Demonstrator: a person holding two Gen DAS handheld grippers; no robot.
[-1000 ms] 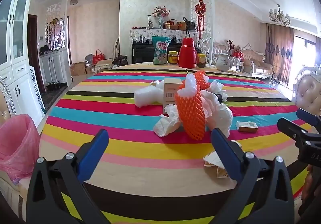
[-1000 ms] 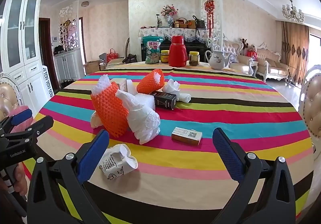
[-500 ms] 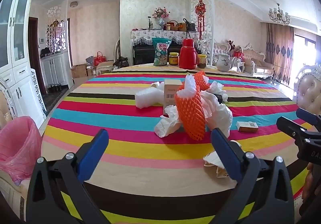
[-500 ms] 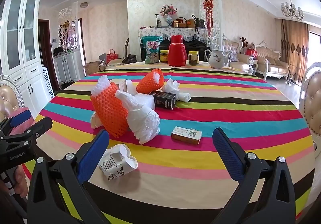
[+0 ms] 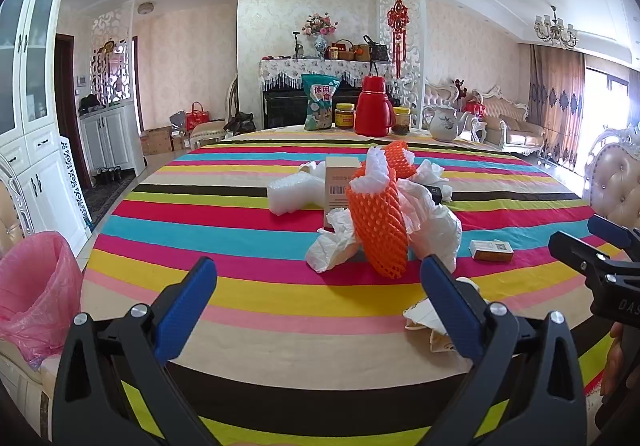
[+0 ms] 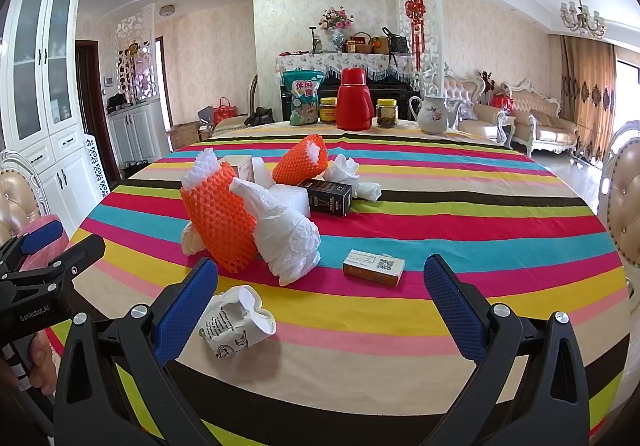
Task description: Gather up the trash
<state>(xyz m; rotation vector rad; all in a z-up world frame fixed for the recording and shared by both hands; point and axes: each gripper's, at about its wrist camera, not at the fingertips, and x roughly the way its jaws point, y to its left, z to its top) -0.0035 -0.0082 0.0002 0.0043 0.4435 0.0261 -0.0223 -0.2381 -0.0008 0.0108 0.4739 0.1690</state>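
Note:
Trash lies mid-table on a striped cloth: an orange foam net, crumpled white paper, white foam, a tan box, a small flat box and a crushed paper cup. A second orange net and a black box lie behind. A bin with a pink bag stands left of the table. My left gripper is open and empty above the near edge. My right gripper is open and empty, the cup by its left finger.
A snack bag, two jars, a red thermos and a white teapot stand at the table's far edge. Padded chairs flank the table. White cabinets line the left wall.
Both grippers have drifted slightly; the views shift a little. Both stay open and nothing on the table has moved.

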